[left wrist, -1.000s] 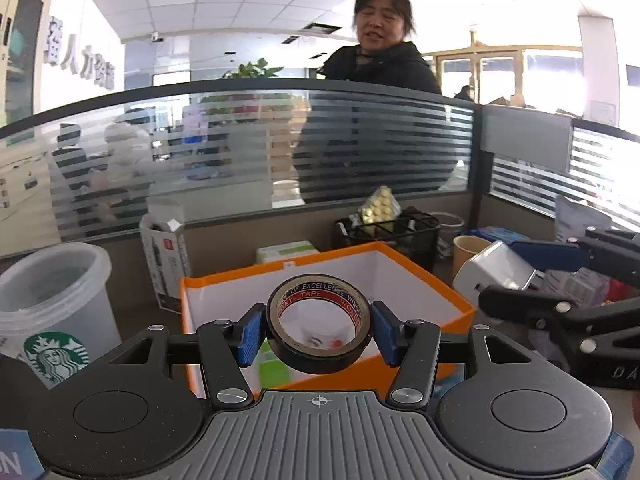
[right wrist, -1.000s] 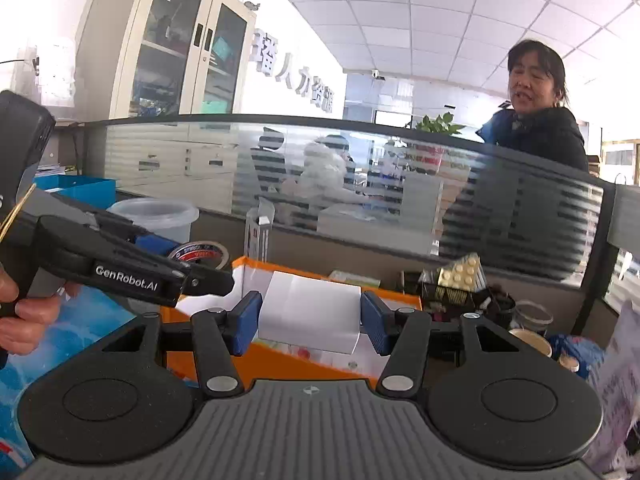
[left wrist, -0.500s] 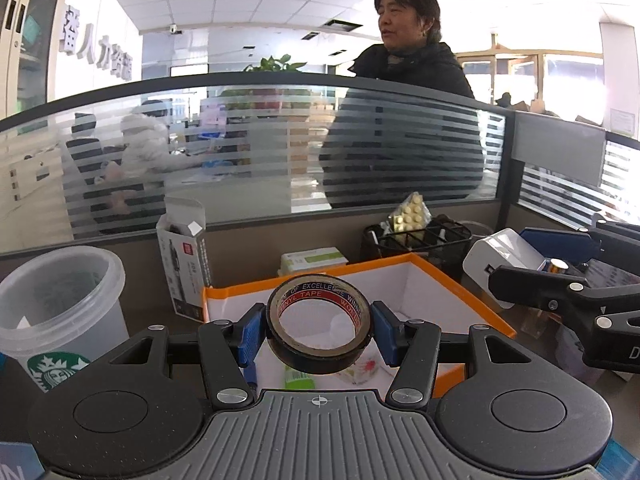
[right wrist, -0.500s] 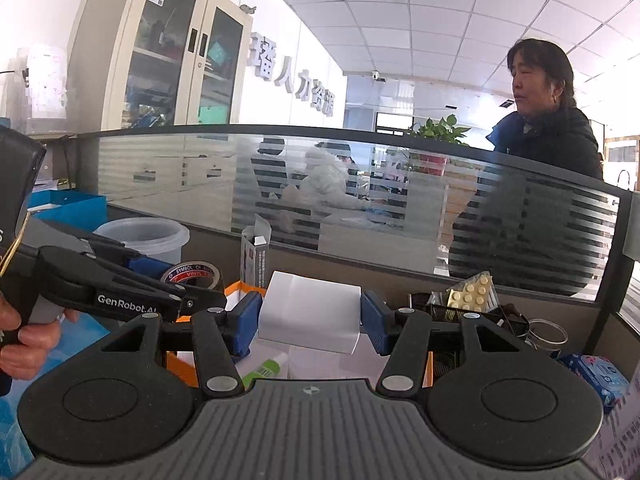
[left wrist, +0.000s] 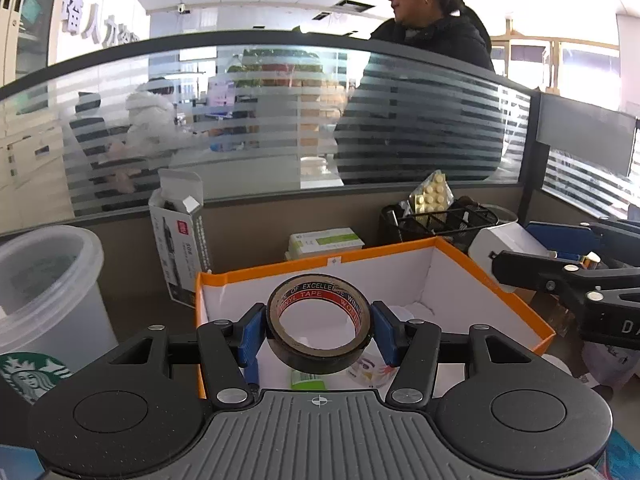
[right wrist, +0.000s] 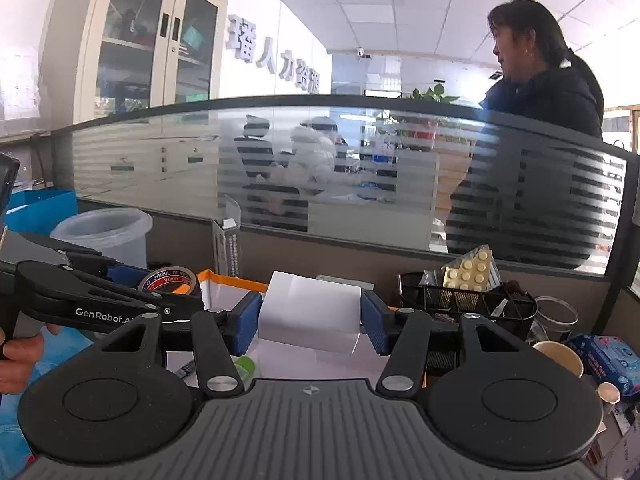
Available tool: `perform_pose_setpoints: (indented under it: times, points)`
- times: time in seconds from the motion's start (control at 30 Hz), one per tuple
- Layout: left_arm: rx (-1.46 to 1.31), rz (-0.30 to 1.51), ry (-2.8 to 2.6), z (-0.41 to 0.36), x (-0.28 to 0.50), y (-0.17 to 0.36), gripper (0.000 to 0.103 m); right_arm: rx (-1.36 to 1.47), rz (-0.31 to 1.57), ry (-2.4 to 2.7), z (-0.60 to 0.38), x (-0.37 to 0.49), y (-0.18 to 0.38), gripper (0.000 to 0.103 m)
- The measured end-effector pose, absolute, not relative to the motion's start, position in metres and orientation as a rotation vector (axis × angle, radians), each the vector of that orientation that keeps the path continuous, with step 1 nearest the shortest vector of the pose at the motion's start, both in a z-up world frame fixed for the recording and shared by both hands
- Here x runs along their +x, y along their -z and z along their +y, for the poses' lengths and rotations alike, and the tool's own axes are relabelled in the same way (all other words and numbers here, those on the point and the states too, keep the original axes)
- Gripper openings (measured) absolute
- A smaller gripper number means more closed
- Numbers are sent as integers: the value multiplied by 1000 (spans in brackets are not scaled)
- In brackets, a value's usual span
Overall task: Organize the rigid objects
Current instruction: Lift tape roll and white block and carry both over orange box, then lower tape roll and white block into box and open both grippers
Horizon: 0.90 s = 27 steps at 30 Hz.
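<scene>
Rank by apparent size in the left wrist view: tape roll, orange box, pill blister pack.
1. orange box
2. tape roll, though nearness to the camera enlarges it
3. pill blister pack

The open orange cardboard box with white inside point(left wrist: 500, 288) has free room at its top, and only small items lie on its floor. A clear plastic cup with green logo point(left wrist: 44, 300) stands at its left, an upright grey carton point(left wrist: 182, 256) behind, and a black wire mesh basket point(left wrist: 440, 222) at back right.
</scene>
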<state>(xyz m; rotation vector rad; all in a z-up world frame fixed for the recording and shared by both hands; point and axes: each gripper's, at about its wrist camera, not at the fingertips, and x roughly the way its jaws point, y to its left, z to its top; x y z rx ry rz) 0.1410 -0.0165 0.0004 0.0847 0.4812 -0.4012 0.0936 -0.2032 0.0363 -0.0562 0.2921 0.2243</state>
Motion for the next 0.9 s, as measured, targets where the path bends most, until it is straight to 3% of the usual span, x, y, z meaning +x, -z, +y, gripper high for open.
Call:
perform_pose_setpoints:
  times: [0.9]
  points:
    - [99, 626, 406, -26, 181, 47, 55, -95, 483, -192, -209, 149, 24, 51]
